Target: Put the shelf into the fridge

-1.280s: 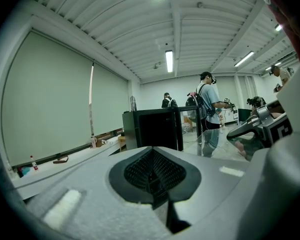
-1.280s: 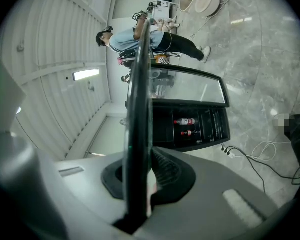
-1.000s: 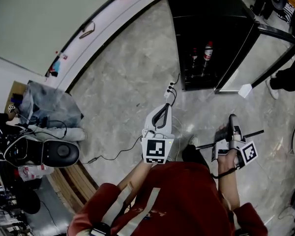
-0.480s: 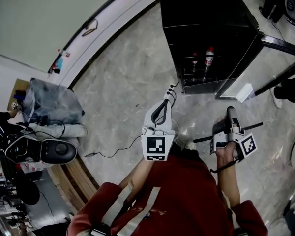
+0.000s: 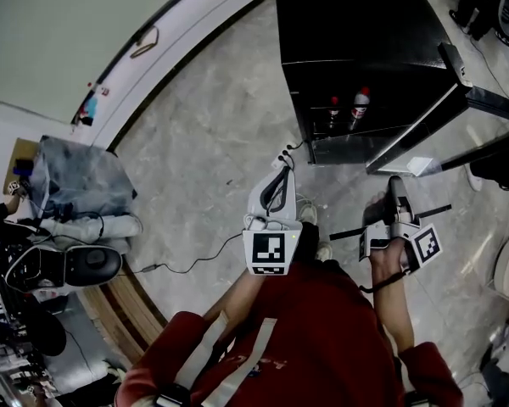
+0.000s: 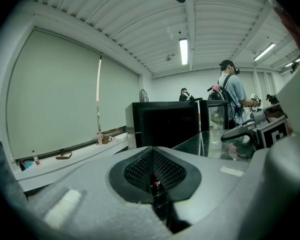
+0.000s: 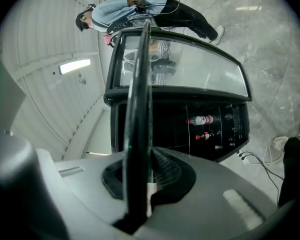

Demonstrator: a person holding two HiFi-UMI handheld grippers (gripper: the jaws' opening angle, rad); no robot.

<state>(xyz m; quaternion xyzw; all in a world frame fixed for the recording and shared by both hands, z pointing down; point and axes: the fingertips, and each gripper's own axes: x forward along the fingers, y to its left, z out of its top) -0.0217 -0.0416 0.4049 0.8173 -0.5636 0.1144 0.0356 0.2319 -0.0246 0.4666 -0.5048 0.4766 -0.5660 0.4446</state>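
Note:
The black fridge (image 5: 356, 49) stands ahead with its glass door (image 5: 445, 113) swung open to the right; two bottles (image 5: 348, 108) stand inside. My right gripper (image 5: 396, 195) is shut on the shelf (image 5: 346, 232), a thin dark-edged glass pane held on edge. In the right gripper view the shelf (image 7: 137, 99) runs up between the jaws of the right gripper (image 7: 140, 184), in front of the fridge (image 7: 180, 134) and bottles (image 7: 202, 120). My left gripper (image 5: 284, 172) is shut and holds nothing; the left gripper (image 6: 152, 173) points at the fridge (image 6: 165, 124).
A power strip (image 5: 282, 154) and a cable (image 5: 195, 265) lie on the grey floor before the fridge. A white ledge (image 5: 178, 41) runs along the wall. A grey bag (image 5: 76, 181) and dark equipment (image 5: 76, 265) sit at left. Another person (image 7: 140, 6) stands behind the door.
Both grippers have drifted slightly toward the fridge, the right one still gripping the shelf. The fridge now sits a little closer and lower in the head view.

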